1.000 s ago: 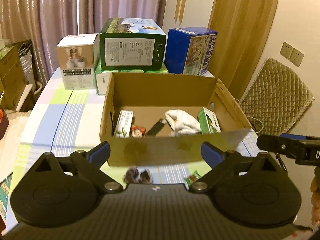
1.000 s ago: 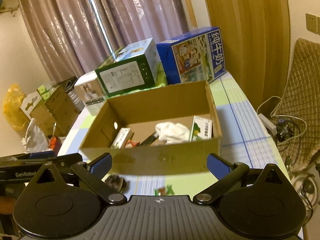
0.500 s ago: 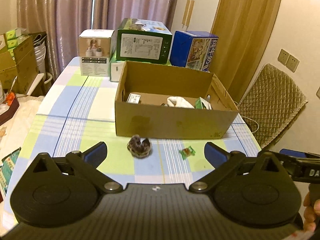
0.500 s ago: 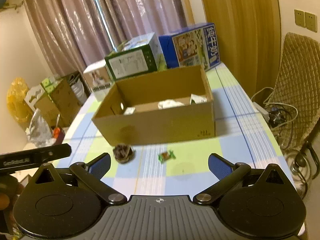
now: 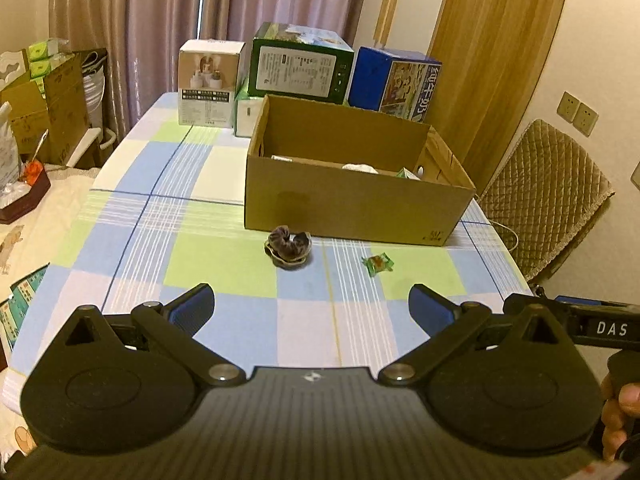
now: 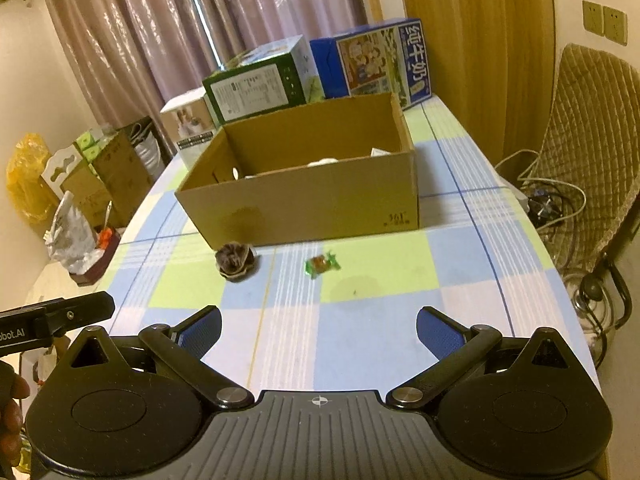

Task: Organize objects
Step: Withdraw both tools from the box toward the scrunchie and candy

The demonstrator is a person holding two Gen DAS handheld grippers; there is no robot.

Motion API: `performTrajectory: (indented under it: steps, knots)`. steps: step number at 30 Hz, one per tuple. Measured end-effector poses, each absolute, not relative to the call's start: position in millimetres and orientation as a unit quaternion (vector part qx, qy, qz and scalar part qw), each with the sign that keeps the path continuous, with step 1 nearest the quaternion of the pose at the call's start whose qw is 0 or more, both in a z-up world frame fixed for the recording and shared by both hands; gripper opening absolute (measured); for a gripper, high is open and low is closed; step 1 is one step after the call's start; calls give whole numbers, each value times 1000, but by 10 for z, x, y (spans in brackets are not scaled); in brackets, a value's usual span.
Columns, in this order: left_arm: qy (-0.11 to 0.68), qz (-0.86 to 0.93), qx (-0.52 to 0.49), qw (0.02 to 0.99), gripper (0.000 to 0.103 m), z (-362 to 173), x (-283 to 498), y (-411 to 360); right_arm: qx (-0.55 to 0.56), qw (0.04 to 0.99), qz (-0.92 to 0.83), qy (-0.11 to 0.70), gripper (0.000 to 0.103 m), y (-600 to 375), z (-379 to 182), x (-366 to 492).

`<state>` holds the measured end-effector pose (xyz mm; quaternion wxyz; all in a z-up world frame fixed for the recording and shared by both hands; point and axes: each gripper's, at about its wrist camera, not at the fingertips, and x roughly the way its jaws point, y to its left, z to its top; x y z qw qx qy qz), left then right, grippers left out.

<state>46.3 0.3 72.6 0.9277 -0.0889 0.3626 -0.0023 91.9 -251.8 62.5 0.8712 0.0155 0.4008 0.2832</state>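
Both grippers, left [image 5: 311, 310] and right [image 6: 319, 330], gape empty; candy [image 6: 321, 264] lies ahead, apart.

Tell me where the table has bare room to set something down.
Free: the tablecloth left of the cardboard box, and the near strip between the hair scrunchie, the candy and the open left hand-held gripper. Crowded: the far end, where cartons stand close behind the box.

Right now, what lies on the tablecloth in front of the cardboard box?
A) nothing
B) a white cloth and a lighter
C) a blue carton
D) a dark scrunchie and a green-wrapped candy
D: the dark scrunchie and the green-wrapped candy lie side by side before the cardboard box.
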Motion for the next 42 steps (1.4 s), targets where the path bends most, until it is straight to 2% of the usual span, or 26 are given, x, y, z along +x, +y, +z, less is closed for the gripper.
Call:
performTrajectory:
  steps: [19, 42]
  knots:
    - [383, 6, -91, 919, 102, 479, 590, 110, 9, 869, 281, 407, 101, -2490, 377, 932]
    - [417, -1, -70, 906, 101, 14, 1117, 145, -9, 861, 284, 422, 101, -2298, -50, 1315]
